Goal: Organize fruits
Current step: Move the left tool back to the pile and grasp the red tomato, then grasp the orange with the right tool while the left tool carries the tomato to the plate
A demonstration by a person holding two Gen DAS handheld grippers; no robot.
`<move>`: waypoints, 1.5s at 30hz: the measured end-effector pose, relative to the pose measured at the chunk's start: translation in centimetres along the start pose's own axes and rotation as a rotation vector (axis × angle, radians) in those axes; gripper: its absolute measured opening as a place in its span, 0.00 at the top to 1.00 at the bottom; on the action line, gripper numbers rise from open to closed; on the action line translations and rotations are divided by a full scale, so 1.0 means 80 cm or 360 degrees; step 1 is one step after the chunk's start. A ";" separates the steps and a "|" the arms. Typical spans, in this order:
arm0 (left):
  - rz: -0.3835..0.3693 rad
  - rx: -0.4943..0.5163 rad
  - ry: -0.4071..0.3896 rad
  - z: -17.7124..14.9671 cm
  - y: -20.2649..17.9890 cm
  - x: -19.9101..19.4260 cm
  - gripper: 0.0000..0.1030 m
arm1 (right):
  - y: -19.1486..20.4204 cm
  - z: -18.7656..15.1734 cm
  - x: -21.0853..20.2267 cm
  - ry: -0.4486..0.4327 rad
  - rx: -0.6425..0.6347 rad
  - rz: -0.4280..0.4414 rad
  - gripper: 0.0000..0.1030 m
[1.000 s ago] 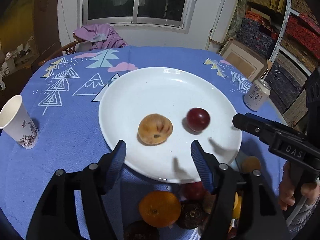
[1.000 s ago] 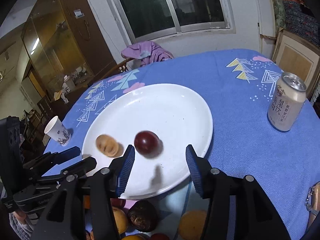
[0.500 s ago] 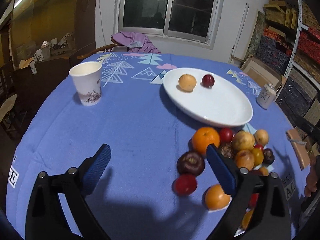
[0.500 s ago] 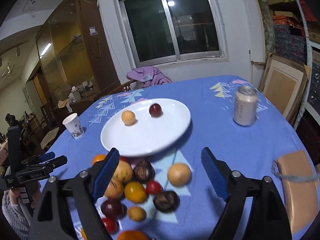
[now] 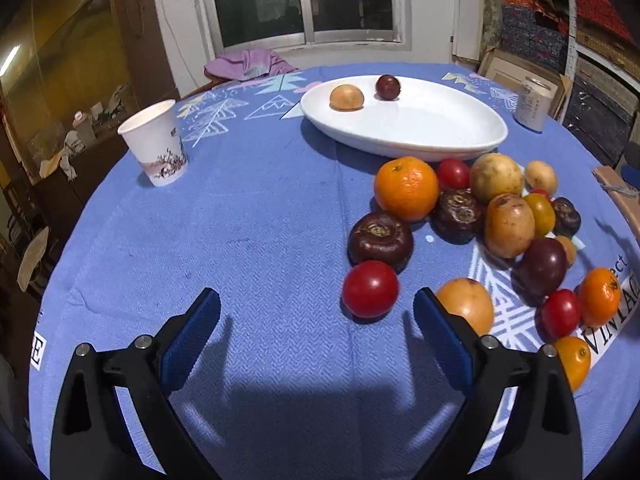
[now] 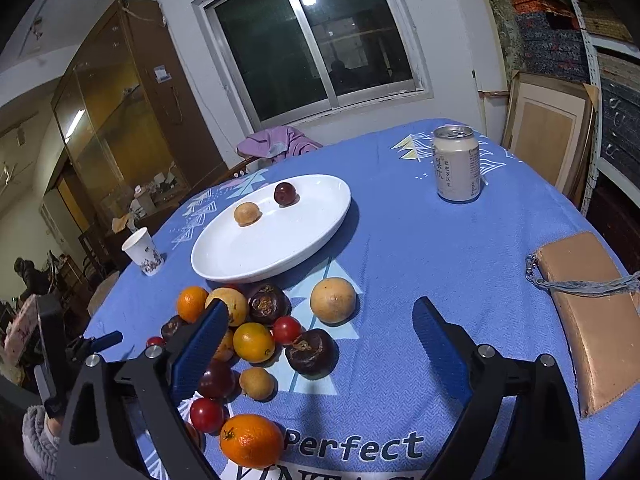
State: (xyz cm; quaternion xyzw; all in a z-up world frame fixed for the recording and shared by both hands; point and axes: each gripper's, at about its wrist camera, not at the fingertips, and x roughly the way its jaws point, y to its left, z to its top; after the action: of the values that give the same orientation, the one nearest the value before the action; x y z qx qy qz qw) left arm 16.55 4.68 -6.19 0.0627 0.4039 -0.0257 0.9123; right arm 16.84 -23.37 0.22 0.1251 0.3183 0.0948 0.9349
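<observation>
A white plate sits mid-table with a tan fruit and a dark red plum on it. Several loose fruits lie on the blue cloth near the plate: an orange, a red tomato, a dark brown fruit and a tan round fruit. My left gripper is open over bare cloth, just left of the tomato. My right gripper hovers above the pile with its jaws opening and nothing between them.
A paper cup stands at the left. A drink can stands at the far right. A tan wallet lies near the right edge. A chair with purple cloth is behind the table.
Both grippers have pulled back from over the plate to the near side of the table, and their jaws have spread wider. The tan fruit and plum stay on the plate.
</observation>
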 end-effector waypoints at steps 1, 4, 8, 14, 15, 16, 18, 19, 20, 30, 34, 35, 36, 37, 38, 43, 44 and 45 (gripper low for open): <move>-0.0005 -0.0026 0.0023 0.001 0.004 0.005 0.08 | 0.002 -0.001 0.000 0.0005 -0.0010 -0.0003 0.08; -0.0052 -0.0078 0.0059 0.003 0.013 0.013 0.08 | 0.003 -0.002 0.003 0.0023 -0.0017 -0.0014 0.07; 0.0016 -0.0051 0.0012 0.007 0.016 0.010 0.06 | -0.001 -0.001 0.006 0.0044 0.0018 -0.0029 0.06; 0.0095 -0.0114 -0.0070 0.009 0.034 -0.006 0.04 | -0.004 -0.001 0.004 0.0040 0.0048 -0.0029 0.06; 0.0024 -0.0088 -0.0066 0.009 0.028 -0.007 0.04 | -0.003 0.000 0.004 0.0039 0.0044 -0.0026 0.06; 0.0001 -0.0044 -0.0069 0.008 0.019 -0.007 0.04 | -0.002 0.000 0.004 0.0040 0.0036 -0.0023 0.06; 0.0016 0.0054 -0.0080 0.007 0.002 -0.006 0.04 | 0.000 -0.001 0.004 0.0039 0.0016 -0.0022 0.06; 0.0005 0.0085 -0.0078 0.007 -0.003 -0.005 0.04 | 0.002 -0.001 0.003 0.0037 0.0004 -0.0023 0.06; -0.0012 0.0086 -0.0076 0.008 -0.004 -0.004 0.04 | 0.003 -0.001 0.003 0.0034 -0.0008 -0.0025 0.06; -0.0163 0.0009 -0.0013 0.015 0.004 0.016 0.36 | 0.003 -0.002 0.008 0.0054 -0.0009 -0.0030 0.06; -0.0204 0.0042 -0.0023 0.014 -0.003 0.014 0.48 | 0.008 -0.004 0.010 0.0059 -0.0038 -0.0027 0.06; -0.0223 0.0049 -0.0016 0.013 -0.004 0.015 0.52 | 0.009 -0.004 0.010 0.0062 -0.0046 -0.0025 0.06; -0.0235 0.0057 -0.0006 0.013 -0.006 0.016 0.52 | 0.011 -0.005 0.011 0.0068 -0.0056 -0.0020 0.06; -0.0253 0.0063 0.0011 0.013 -0.007 0.019 0.52 | 0.012 -0.006 0.012 0.0071 -0.0062 -0.0018 0.06; -0.0262 0.0062 0.0017 0.013 -0.008 0.020 0.53 | 0.013 -0.006 0.012 0.0073 -0.0068 -0.0018 0.06; -0.0264 0.0027 0.0038 0.013 -0.002 0.024 0.63 | 0.015 -0.009 0.013 0.0090 -0.0085 0.0002 0.06; -0.0259 0.0016 0.0041 0.013 0.000 0.024 0.67 | 0.016 -0.010 0.012 0.0094 -0.0090 0.0011 0.06; -0.0254 -0.0003 0.0043 0.013 0.003 0.025 0.69 | 0.018 -0.012 0.010 0.0102 -0.0103 0.0027 0.07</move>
State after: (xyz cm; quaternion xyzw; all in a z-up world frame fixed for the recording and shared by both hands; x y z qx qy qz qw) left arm 18.70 4.81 -6.95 0.0297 0.4199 -0.0971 0.9019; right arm 16.73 -21.61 -0.59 0.0942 0.3439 0.1170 0.9269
